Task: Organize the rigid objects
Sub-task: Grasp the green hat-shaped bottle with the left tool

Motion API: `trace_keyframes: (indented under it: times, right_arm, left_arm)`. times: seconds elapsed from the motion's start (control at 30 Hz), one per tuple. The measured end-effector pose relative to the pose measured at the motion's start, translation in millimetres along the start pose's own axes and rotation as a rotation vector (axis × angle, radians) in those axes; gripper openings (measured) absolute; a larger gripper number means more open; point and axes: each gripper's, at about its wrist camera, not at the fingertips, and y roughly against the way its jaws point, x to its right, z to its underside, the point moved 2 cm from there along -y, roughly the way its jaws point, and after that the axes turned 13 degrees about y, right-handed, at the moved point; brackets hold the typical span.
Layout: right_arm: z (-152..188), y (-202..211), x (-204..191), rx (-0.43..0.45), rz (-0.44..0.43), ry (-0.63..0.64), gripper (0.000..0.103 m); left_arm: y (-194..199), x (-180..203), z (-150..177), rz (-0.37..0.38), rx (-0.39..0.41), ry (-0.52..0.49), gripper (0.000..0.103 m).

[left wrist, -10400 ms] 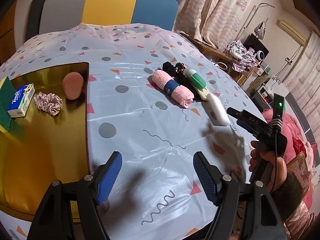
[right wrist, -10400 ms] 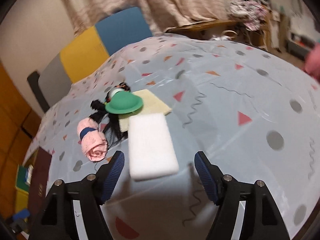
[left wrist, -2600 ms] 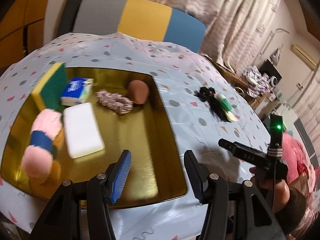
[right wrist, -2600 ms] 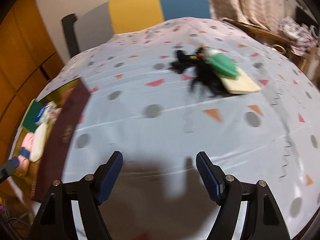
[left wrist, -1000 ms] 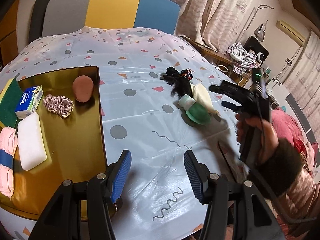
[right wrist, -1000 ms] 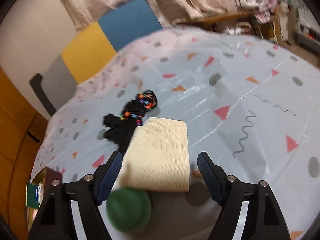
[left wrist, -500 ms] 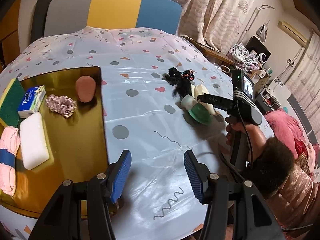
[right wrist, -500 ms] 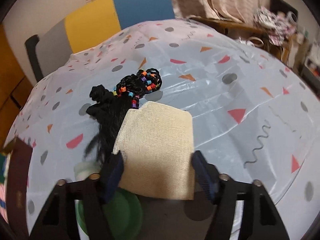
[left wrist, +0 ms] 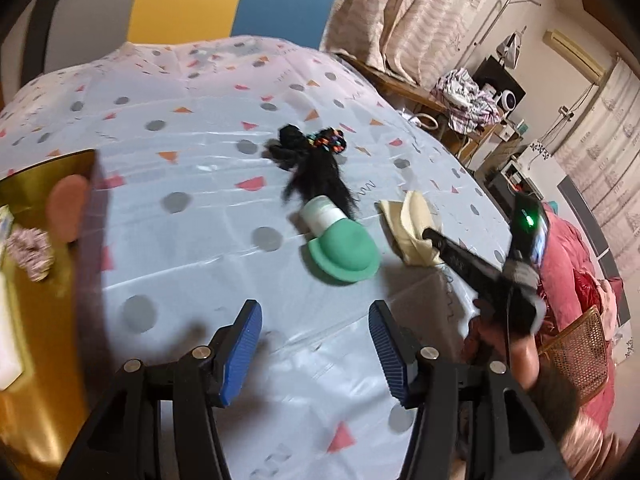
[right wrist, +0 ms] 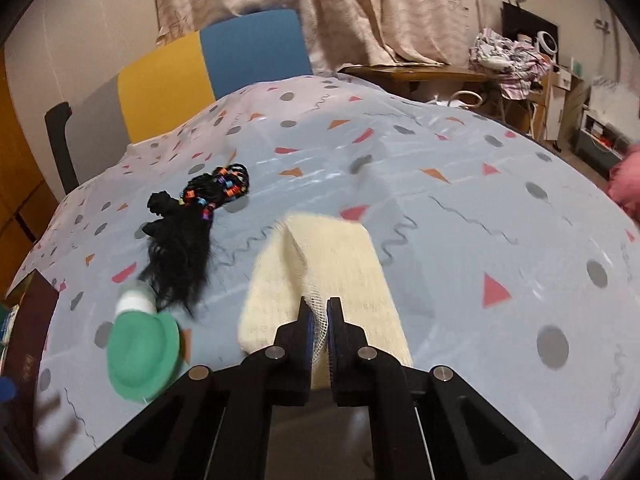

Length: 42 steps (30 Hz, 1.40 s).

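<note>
A cream mesh cloth [right wrist: 332,268] lies on the patterned tablecloth, and my right gripper [right wrist: 317,312] is shut on its near edge, which is pinched up into a fold. The left wrist view shows that gripper [left wrist: 428,234] with the cloth [left wrist: 408,220] bunched at its tip. A bottle with a wide green cap [left wrist: 340,252] lies on its side just left of the cloth. Beyond it sits a black hairpiece with coloured beads [left wrist: 316,164]. My left gripper [left wrist: 315,320] hovers near the bottle. Its jaws are opening and nothing is between them.
A gold tray [left wrist: 48,320] at the left holds a peach puff [left wrist: 66,208], a scrunchie [left wrist: 30,250] and a white block at the frame edge. A colour-block chair [right wrist: 208,64] stands behind the table. A hand [left wrist: 516,344] holds the right gripper by the table's right edge.
My right gripper's jaws have shut on the cream cloth and lifted a fold of it. The left gripper has swung right, so the tray now sits at the view's left edge.
</note>
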Motion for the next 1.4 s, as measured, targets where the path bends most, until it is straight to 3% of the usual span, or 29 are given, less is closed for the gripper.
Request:
trace_keyframes:
  times: [0.13, 0.4, 0.67, 0.8, 1.2, 1.4]
  right_arm:
    - [6.1, -1.8, -1.2, -0.002, 0.0, 0.009, 0.006]
    - [11.1, -3.8, -6.9, 0.004, 0.017, 0.045, 0.006]
    - [11.9, -3.9, -7.0, 0.012, 0.017, 0.04, 0.006]
    - [12.2, -4.1, -6.6, 0.014, 0.015, 0.039, 0.006]
    - [11.5, -3.9, -7.5, 0.014, 0.024, 0.044, 0.006]
    - [11.5, -4.2, -8.9, 0.013, 0.033, 0.051, 0.006]
  left_arm:
    - [-29.7, 21.5, -11.3, 0.013, -0.033, 0.002, 0.064]
    - [-90.1, 51.2, -29.7, -0.118, -0.054, -0.046, 0.074]
    - [-121.6, 51.0, -34.6, -0.182, -0.052, -0.057, 0.079]
    - [-125.2, 42.0, -31.8, -0.19, -0.033, -0.061, 0.07]
    - [-113.1, 34.9, -18.9, -0.145, 0.007, -0.123, 0.057]
    - [-100.6, 27.1, -11.2, -0.114, 0.014, -0.104, 0.05]
